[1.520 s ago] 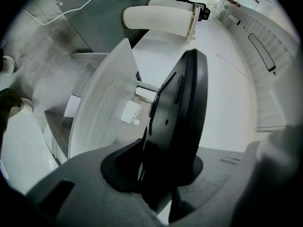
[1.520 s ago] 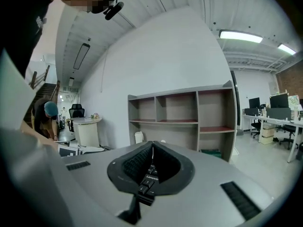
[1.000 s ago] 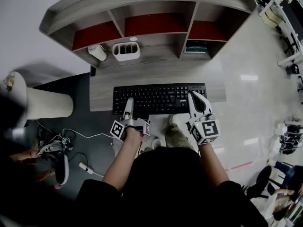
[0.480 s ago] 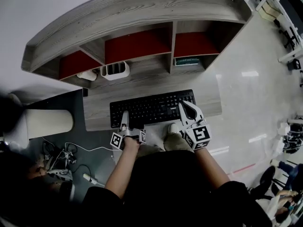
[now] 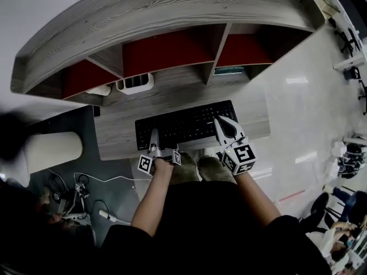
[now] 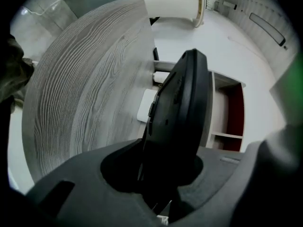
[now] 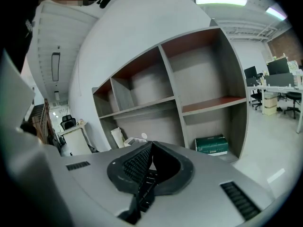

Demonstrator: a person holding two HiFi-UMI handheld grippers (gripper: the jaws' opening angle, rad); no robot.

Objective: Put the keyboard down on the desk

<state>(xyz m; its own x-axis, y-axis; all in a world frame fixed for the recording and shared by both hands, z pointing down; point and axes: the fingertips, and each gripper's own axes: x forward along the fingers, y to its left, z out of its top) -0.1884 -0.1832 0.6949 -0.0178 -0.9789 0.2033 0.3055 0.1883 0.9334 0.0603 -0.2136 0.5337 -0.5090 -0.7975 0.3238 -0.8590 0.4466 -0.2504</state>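
Black full-size keyboard (image 5: 183, 126), keys up, lengthwise over the grey counter's (image 5: 114, 145) near part, front edge pinched by left gripper (image 5: 153, 135) and right gripper (image 5: 221, 123).

Desk (image 5: 114, 141) is showing grey wood grain, all matt. Keyboard (image 5: 183, 128) is looking like plain black matt plastic. Left gripper (image 5: 153, 133) and right gripper (image 5: 221, 122) are coming across as smooth grey plastic. Floor (image 5: 298, 105) is gleaming glossy, bouncing the lights.

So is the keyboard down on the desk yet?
Not quite. Done: the keyboard is over the desk. In hand: the left gripper and right gripper both clamp its near edge, and it looks lifted. Left: lower it flat, then let go.
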